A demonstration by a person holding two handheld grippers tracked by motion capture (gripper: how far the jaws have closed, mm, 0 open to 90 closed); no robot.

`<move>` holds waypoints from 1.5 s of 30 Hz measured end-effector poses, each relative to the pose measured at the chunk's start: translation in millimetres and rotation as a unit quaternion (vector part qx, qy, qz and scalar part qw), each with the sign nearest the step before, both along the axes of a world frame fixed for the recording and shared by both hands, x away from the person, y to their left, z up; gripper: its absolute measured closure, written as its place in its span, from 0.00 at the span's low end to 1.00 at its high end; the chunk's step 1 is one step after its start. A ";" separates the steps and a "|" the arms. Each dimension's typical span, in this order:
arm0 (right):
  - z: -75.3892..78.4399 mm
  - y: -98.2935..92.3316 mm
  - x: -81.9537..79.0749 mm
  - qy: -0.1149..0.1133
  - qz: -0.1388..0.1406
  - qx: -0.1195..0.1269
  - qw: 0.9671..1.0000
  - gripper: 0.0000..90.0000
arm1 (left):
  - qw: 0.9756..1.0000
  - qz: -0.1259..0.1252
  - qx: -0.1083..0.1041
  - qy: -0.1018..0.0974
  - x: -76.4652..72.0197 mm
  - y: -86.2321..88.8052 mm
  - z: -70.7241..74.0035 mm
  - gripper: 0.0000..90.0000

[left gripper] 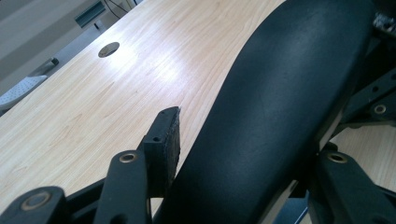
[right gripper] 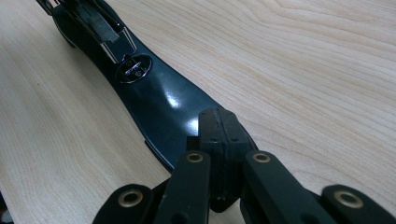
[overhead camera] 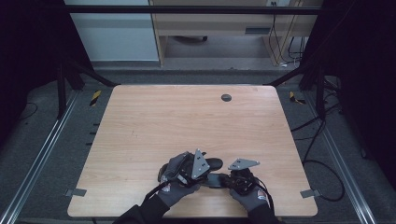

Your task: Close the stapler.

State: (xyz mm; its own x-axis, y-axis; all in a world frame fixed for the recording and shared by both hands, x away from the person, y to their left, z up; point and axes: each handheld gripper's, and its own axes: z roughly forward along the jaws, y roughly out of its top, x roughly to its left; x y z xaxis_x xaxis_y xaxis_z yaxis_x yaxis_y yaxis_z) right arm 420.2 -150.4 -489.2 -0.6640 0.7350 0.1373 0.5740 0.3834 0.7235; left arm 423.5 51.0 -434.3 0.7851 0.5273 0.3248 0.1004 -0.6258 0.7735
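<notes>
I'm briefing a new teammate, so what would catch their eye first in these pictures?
A long, glossy black object lies at the near edge of the wooden table, between two gloved hands. The left gripper straddles its rounded end, while the right gripper is shut with its tip on the flat end.

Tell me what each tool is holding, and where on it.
Both hold one long glossy black plastic object. The left tool straddles its broad rounded body. The right tool is shut, pressing on its flat narrow end; a pinch cannot be told.
</notes>
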 end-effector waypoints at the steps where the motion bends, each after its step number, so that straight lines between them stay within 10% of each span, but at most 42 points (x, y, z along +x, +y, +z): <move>1: 0.1 0.0 -0.1 0.001 0.000 0.000 1.000 1.00 | 1.000 0.001 0.004 0.000 -0.2 -0.9 -1.4 0.53; 24: -0.5 -3.6 0.1 0.000 -0.001 0.004 1.000 1.00 | 0.996 -0.006 0.081 -0.029 -6.9 -17.2 -24.3 0.47; 45: 5.1 -22.7 2.9 -0.016 -0.037 0.018 0.999 0.97 | 0.996 -0.013 0.087 -0.030 -8.3 -12.9 -27.9 0.36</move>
State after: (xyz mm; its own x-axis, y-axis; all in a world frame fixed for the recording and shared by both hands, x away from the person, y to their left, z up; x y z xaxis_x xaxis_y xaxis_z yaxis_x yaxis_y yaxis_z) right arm 423.1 -173.2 -484.1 -0.6121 0.7774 0.1446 0.5768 0.3139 0.7541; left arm 415.2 38.1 -462.1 0.7747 0.4379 0.4561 0.0387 -0.7529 0.6570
